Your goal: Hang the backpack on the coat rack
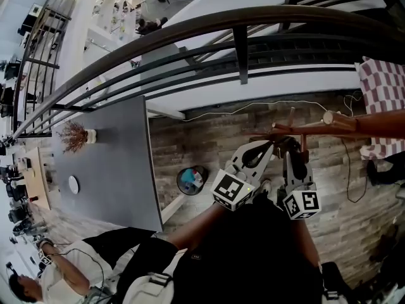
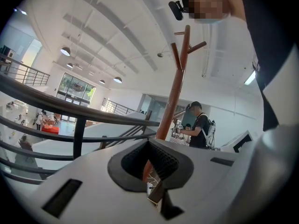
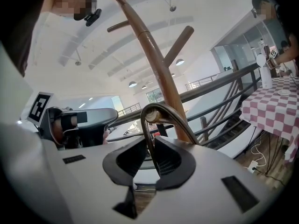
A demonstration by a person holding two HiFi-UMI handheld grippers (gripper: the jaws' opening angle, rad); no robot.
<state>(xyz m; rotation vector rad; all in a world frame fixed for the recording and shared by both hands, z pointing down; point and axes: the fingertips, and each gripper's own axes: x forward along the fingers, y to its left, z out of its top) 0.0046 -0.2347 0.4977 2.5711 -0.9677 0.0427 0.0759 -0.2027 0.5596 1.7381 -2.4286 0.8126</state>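
Note:
The wooden coat rack stands just ahead of both grippers; its pole and pegs rise in the left gripper view and the right gripper view. The black backpack hangs below the grippers, close to me. My right gripper is shut on the backpack's thin dark top loop, which arches up beside a peg's rounded end. My left gripper is beside the right one, its jaws shut with nothing showing between them; only the pole shows past them.
A dark metal railing runs behind the rack. A grey table with a dried plant is at left, a round bin on the floor, a checked tablecloth at right. A person sits at lower left.

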